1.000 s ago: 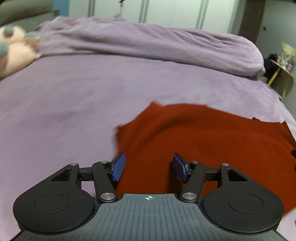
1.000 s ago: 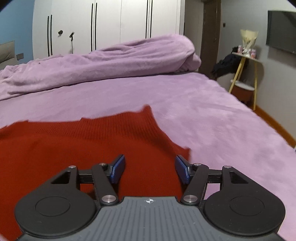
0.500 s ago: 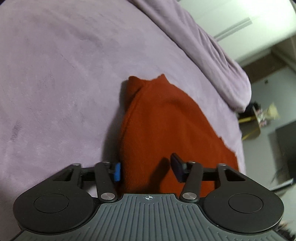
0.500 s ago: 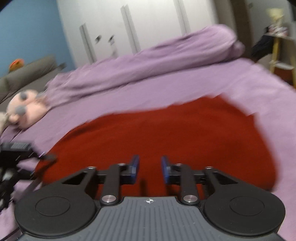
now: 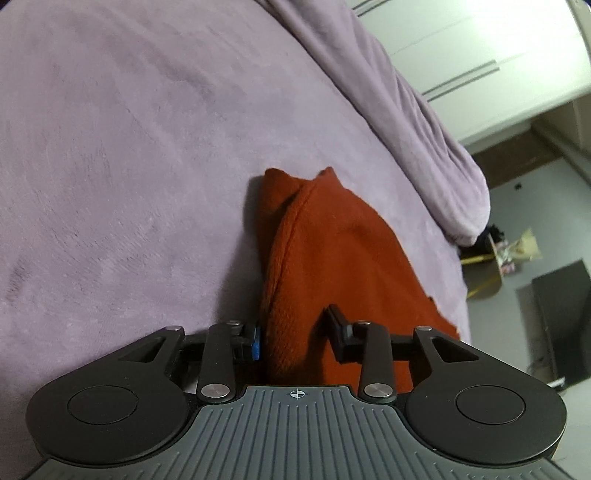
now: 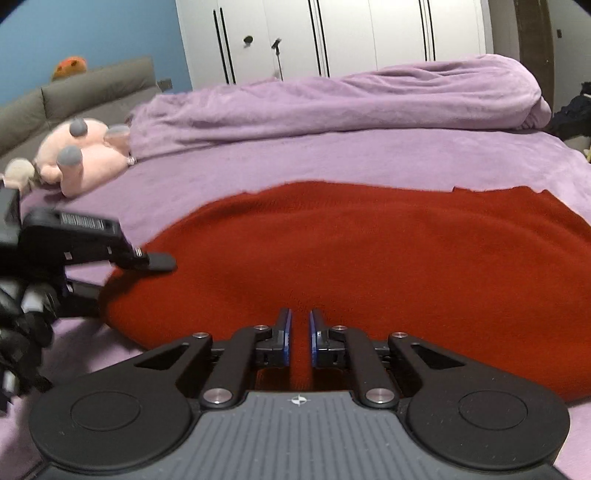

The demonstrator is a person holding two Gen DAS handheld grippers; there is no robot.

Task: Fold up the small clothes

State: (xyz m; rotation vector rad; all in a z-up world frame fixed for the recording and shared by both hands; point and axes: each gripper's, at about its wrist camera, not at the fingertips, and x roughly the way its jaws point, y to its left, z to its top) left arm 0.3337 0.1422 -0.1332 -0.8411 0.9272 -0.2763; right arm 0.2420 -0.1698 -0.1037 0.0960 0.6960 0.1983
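Left wrist view, left to right:
- Bed (image 5: 129,166): lilac plush cover fills the left and centre of the frame, tilted by the roll of the camera.
- Left gripper (image 5: 293,332): bottom centre. Its jaws have just been closing, and a raised fold of the red garment (image 5: 332,258) stands between them. The blue pad on the left touches the cloth; whether the black finger on the right presses it cannot be told.
- Red garment: knitted, runs from the gripper up to the frame's centre, ending in two small peaks, lying on the bed.
- Rolled duvet (image 5: 424,122): lilac, upper right.
- Wardrobe (image 5: 480,55): white doors, top right corner.

Right wrist view, left to right:
- Left gripper (image 6: 110,258): at the left edge, one finger lying over the garment's left edge, another below it.
- Soft toy (image 6: 81,155): pink with grey tips, upper left, on the bed (image 6: 369,158).
- Red garment (image 6: 369,251): spread wide across the middle of the frame, on the bed.
- Right gripper (image 6: 300,339): bottom centre. Its jaws have just been closing and now pinch a thin ridge of the garment's near edge.
- Rolled duvet (image 6: 332,107): lilac, across the upper frame.
- Wardrobe (image 6: 351,33): white, along the top.
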